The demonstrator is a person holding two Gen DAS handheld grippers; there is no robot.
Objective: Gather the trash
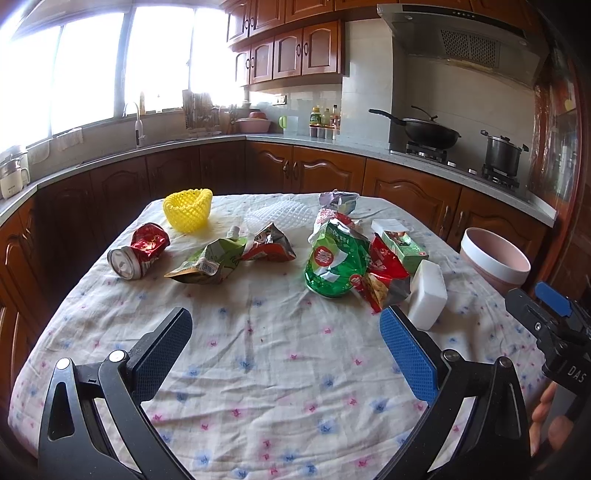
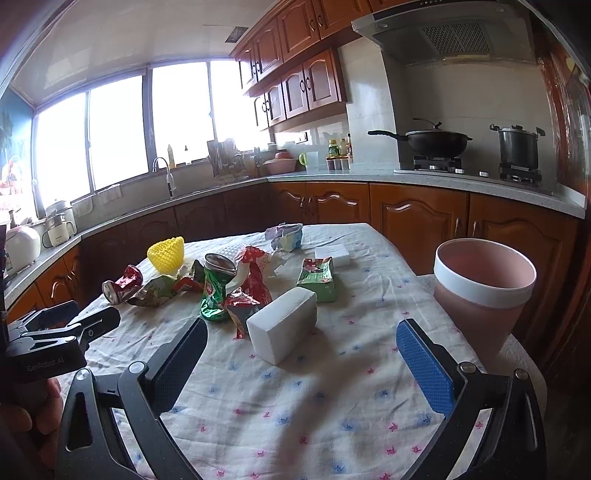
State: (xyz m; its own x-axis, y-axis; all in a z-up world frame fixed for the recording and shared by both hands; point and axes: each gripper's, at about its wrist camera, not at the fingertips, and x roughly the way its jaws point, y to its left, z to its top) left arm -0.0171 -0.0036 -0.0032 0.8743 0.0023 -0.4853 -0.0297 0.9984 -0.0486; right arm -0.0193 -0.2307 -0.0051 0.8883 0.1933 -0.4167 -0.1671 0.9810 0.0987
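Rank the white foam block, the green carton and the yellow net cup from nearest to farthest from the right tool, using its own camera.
1. White foam block, just ahead, centre.
2. Green carton, behind the block.
3. Yellow net cup, far left.

Ahead of me, wooden cabinets (image 1: 303, 51) hang above a grey counter (image 1: 332, 142); bright windows (image 1: 88, 70) glare to my left; a range hood (image 2: 443, 33) tops the stove (image 2: 469, 168) on my right.

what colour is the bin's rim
White, on a pink bin; the right wrist view shows it best.
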